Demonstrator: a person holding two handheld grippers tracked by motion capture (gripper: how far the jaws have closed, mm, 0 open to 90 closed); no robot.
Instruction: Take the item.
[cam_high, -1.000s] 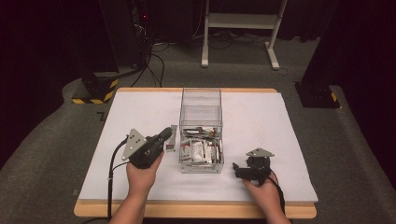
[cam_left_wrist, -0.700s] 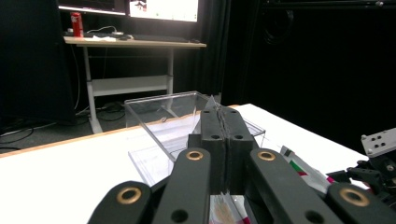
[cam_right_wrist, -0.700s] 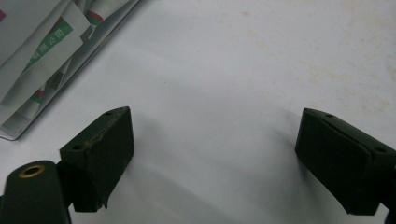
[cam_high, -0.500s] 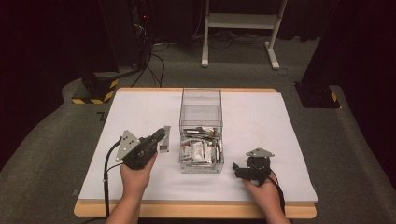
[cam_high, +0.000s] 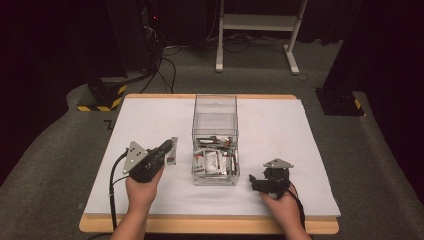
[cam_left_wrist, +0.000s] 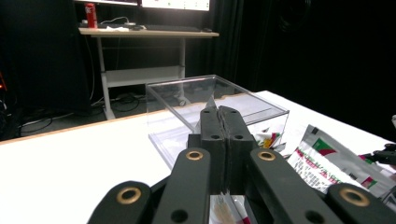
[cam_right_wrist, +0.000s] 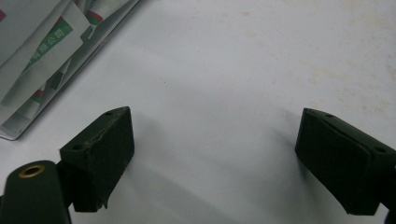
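A clear plastic box (cam_high: 215, 117) stands mid-table, and its front part (cam_high: 216, 165) is heaped with small white sachets with red and green print. My left gripper (cam_high: 167, 148) is just left of the box, shut on one thin sachet (cam_high: 172, 152). In the left gripper view the closed jaws (cam_left_wrist: 224, 116) pinch that sachet (cam_left_wrist: 223, 209), with the box (cam_left_wrist: 187, 100) behind them and more sachets (cam_left_wrist: 327, 163) to the right. My right gripper (cam_high: 253, 181) rests open to the right of the box; its view has empty jaws (cam_right_wrist: 215, 154) over bare table and sachets (cam_right_wrist: 42, 46) at upper left.
The white table top (cam_high: 300, 130) has bare room on both sides of the box. Its wooden front edge (cam_high: 210, 227) lies close to the hands. Beyond the table stand a white desk frame (cam_high: 257, 30) and floor cables (cam_high: 160, 65).
My left gripper has drawn back to the left, away from the box, with the sachet still between its jaws. The right gripper has stayed where it was.
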